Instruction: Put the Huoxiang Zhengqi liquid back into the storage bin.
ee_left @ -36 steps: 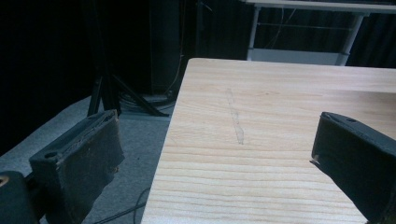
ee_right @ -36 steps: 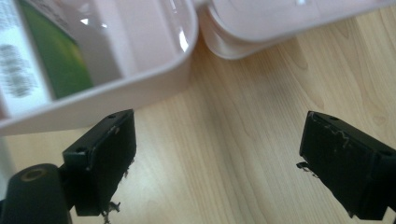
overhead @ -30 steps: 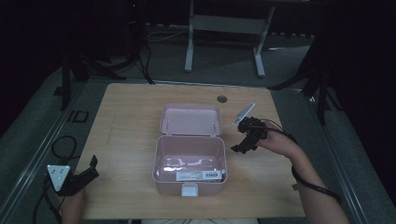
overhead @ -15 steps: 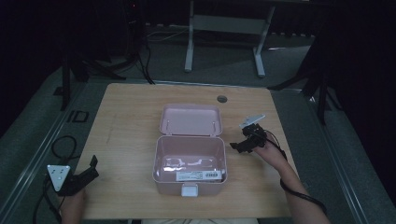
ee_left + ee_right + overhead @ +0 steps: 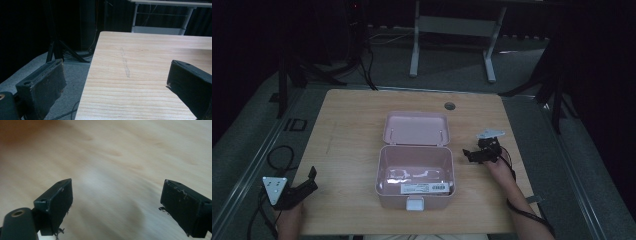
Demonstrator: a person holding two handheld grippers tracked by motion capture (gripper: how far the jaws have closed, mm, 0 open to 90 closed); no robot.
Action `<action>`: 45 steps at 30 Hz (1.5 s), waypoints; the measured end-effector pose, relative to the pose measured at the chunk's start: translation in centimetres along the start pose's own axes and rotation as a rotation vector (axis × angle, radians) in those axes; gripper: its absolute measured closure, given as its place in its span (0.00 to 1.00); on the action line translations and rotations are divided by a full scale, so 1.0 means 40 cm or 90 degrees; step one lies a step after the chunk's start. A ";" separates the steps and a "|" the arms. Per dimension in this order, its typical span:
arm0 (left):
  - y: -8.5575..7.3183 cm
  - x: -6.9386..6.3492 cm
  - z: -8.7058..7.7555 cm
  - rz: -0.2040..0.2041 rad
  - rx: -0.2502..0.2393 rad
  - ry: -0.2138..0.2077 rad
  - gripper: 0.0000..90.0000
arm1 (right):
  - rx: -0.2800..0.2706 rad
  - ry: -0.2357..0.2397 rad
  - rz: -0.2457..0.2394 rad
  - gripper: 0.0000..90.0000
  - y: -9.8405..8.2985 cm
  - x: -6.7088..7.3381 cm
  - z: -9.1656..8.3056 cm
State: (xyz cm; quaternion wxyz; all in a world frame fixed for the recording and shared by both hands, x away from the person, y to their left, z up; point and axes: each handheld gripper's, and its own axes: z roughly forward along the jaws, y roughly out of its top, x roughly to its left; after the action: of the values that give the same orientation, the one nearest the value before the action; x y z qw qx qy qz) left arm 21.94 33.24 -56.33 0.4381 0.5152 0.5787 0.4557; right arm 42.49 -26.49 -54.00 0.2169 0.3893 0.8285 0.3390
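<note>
Wood table (image 5: 347, 150); right hand-held gripper (image 5: 469, 155) wide open, empty, nr pink box (image 5: 414, 172).

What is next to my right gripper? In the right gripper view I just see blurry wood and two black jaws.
Observer: In the high view, the right gripper is just right of an open pink box, not touching it.
Operator: Is anything inside?
Observer: Something clear with a white label lies on the bottom.
Operator: What about my other side?
Observer: The left gripper is at the near left corner of the table, jaws open, holding nothing.
</note>
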 end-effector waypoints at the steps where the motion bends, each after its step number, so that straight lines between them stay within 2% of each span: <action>1: 0.000 0.000 0.000 0.000 0.000 0.000 0.02 | -0.003 0.001 0.011 0.12 -0.003 -0.005 -0.002; 3: 0.000 0.000 0.000 -0.001 0.000 0.000 0.02 | -0.001 -0.012 0.018 0.12 -0.009 -0.015 -0.004; 6: 0.000 0.000 0.000 -0.001 0.000 0.000 0.02 | 0.007 -0.015 0.028 0.12 -0.018 -0.029 -0.008; 7: 0.000 0.000 0.000 -0.001 0.000 0.000 0.02 | 0.008 -0.027 0.030 0.12 -0.022 -0.032 -0.011; 9: 0.000 0.001 0.000 -0.002 -0.001 0.000 0.02 | 0.004 -0.024 0.043 0.12 -0.028 -0.041 -0.017; 10: 0.000 0.000 0.000 -0.002 0.000 0.001 0.02 | 0.001 -0.037 0.046 0.12 -0.031 -0.045 -0.021; 12: 0.000 0.000 0.000 -0.002 0.000 0.001 0.02 | -0.001 -0.041 0.048 0.12 -0.034 -0.049 -0.023; 13: 0.000 0.000 0.000 -0.001 -0.001 0.001 0.02 | -0.007 -0.052 0.064 0.12 -0.043 -0.061 -0.031; 16: 0.000 0.000 0.000 -0.001 0.000 0.001 0.02 | -0.009 -0.062 0.078 0.12 -0.051 -0.075 -0.038; 25: 0.000 0.000 0.000 -0.001 0.000 0.000 0.02 | -0.009 -0.079 0.107 0.12 -0.077 -0.110 -0.061; 36: 0.000 -0.001 0.000 0.004 0.001 0.001 0.02 | -0.037 -0.097 0.144 0.12 -0.115 -0.130 -0.096; 41: 0.000 -0.002 0.000 0.004 0.000 0.001 0.02 | -0.048 -0.141 0.170 0.12 -0.139 -0.132 -0.111; 45: 0.000 -0.002 0.000 0.004 0.001 0.002 0.02 | -0.065 -0.157 0.202 0.12 -0.156 -0.140 -0.125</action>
State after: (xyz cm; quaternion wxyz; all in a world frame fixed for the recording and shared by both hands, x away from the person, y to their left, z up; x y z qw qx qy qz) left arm 21.93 33.16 -56.32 0.4356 0.5168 0.5777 0.4576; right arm 39.66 -35.80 -54.65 0.2799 0.5418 0.7059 0.3603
